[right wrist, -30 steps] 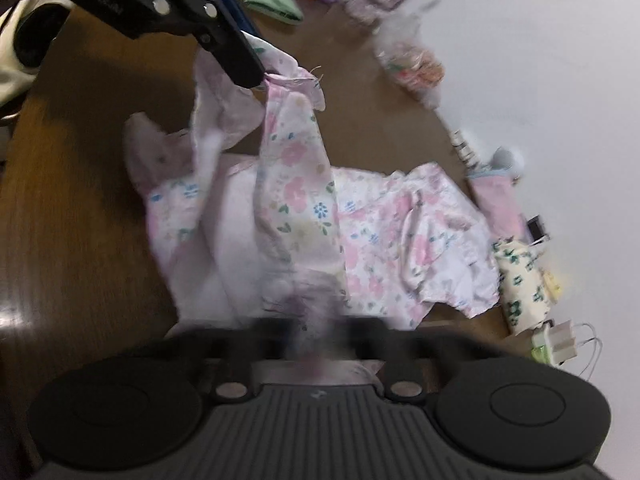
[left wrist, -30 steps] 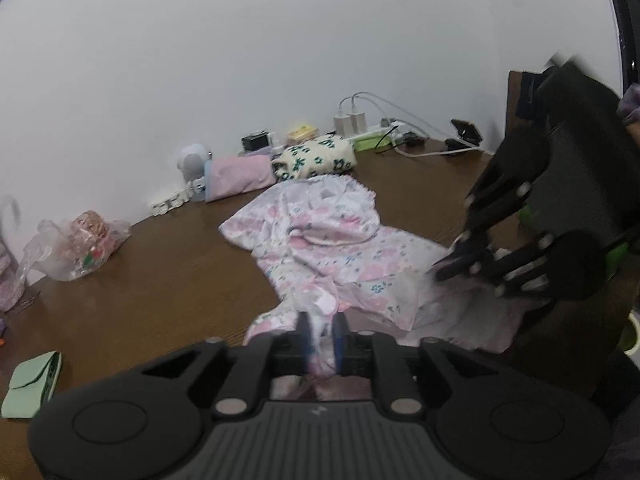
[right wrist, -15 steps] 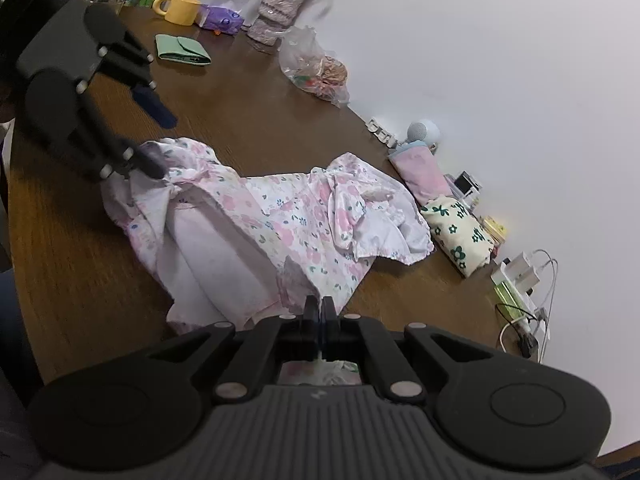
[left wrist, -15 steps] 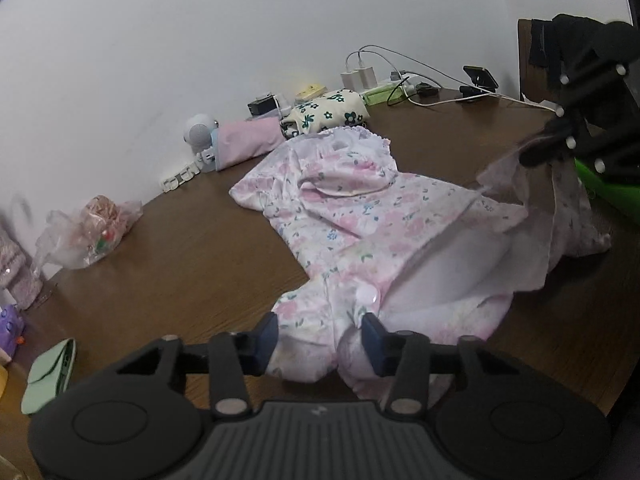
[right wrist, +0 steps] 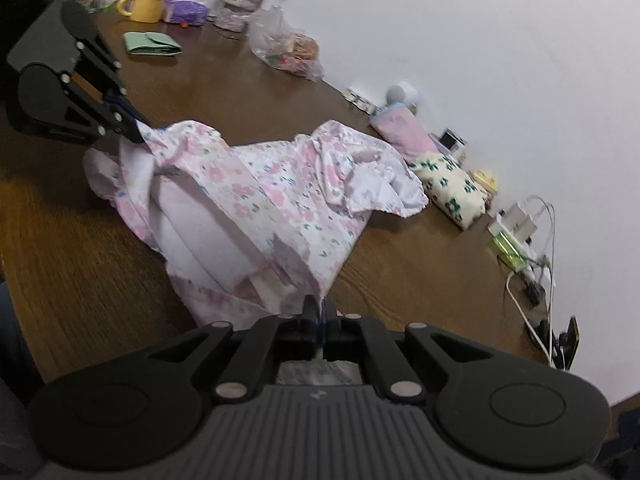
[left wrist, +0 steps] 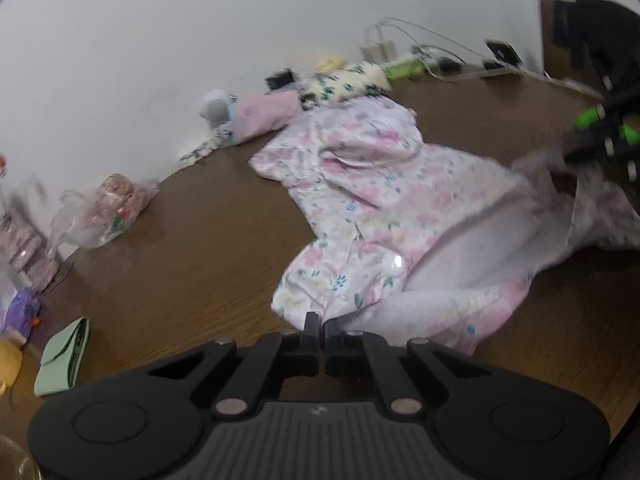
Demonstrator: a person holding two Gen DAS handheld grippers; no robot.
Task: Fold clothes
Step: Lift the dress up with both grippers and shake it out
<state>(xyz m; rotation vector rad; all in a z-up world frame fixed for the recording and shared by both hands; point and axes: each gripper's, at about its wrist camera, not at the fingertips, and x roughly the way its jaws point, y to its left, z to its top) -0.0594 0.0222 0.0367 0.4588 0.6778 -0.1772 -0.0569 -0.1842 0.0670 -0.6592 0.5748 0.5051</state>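
The pink floral cotton garment [left wrist: 384, 208] lies rumpled, unfolded, on the brown wooden worktop [left wrist: 192, 264]. Left tool [left wrist: 321, 322] is clamped on its hem; right tool [right wrist: 320, 308], jaws parting slightly, pinches another edge. Folding has barely begun.

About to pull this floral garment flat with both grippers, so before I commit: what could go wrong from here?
1. The right gripper has its jaws opening with the floral garment hem between them; the cloth may slip out.
2. The left gripper pinches only a thin edge, so a hard pull could lose it.
3. The garment's far end lies close to the folded pink cloth and the leaf-print bundle; dragging may disturb them.
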